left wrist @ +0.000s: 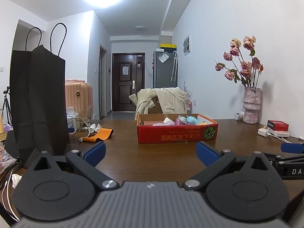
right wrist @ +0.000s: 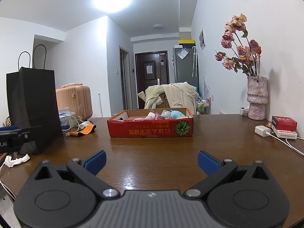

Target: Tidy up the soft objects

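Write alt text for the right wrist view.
The right gripper, jaws wide open and empty, hovers over a dark wooden table, facing a shallow red cardboard box of pastel soft items. A tall black paper bag stands left.

Dark brown wooden table (right wrist: 152,152): glossy, visibly grained, reflecting the ceiling light. Shallow red cardboard box (right wrist: 150,128): smooth printed outer face, plain brown inside, holding pastel plush-looking soft items (right wrist: 171,114). Tall black paper bag (left wrist: 39,98): matt, creased, with cord handles. Pink mottled vase (right wrist: 256,96): rough, stone-like surface. Left gripper (left wrist: 151,153) and right gripper (right wrist: 151,161): matt black plastic arms, ribbed blue pads, shiny metal pivot pins.
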A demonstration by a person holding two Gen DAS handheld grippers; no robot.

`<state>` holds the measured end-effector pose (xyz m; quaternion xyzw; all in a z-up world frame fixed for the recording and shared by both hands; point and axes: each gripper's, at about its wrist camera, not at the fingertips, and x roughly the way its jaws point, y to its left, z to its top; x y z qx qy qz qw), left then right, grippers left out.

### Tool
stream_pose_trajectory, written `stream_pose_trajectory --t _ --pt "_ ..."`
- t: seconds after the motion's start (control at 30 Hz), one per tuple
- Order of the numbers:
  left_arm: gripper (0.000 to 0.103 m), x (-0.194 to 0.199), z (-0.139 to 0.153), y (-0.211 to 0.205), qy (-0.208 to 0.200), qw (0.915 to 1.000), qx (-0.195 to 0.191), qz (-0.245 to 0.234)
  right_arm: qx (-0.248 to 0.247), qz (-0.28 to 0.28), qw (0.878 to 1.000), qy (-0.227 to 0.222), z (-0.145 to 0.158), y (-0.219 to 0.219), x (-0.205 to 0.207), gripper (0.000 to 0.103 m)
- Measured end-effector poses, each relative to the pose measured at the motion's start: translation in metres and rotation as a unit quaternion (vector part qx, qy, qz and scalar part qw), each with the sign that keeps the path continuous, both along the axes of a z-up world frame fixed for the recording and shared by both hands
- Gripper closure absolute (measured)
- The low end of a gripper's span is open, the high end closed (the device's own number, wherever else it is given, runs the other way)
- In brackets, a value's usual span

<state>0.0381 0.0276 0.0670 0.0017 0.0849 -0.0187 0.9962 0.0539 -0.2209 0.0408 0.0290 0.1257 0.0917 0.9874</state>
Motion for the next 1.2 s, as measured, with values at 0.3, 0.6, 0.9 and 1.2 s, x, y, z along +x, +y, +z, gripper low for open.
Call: stream_pose_trajectory --t 0.3,0.6,0.9,1.2 --pt "0.0 -0.0006 0.0006 0.0002 0.0 1.0 0.0 -0.002 -0.002 -0.001 1.0 -0.001 -0.0003 -0.0002 -0.0003 0.0" --pt "0.0 -0.0008 0.0006 0.0008 -0.001 1.0 0.0 -0.001 -0.003 -0.001 1.0 -0.002 0.0006 -0.0001 -0.0005 0.0" --pt "0.0 -0.0074 0.0029 -0.0023 -0.015 0.9999 0.003 -0.001 -0.002 0.003 1.0 -0.015 0.0017 0.0001 -0.0041 0.0" --pt "0.0 -0.0094 0.0049 -0.0029 -0.025 0.9997 -0.001 -0.001 0.002 0.003 1.0 -0.028 0.0039 0.0 -0.009 0.0"
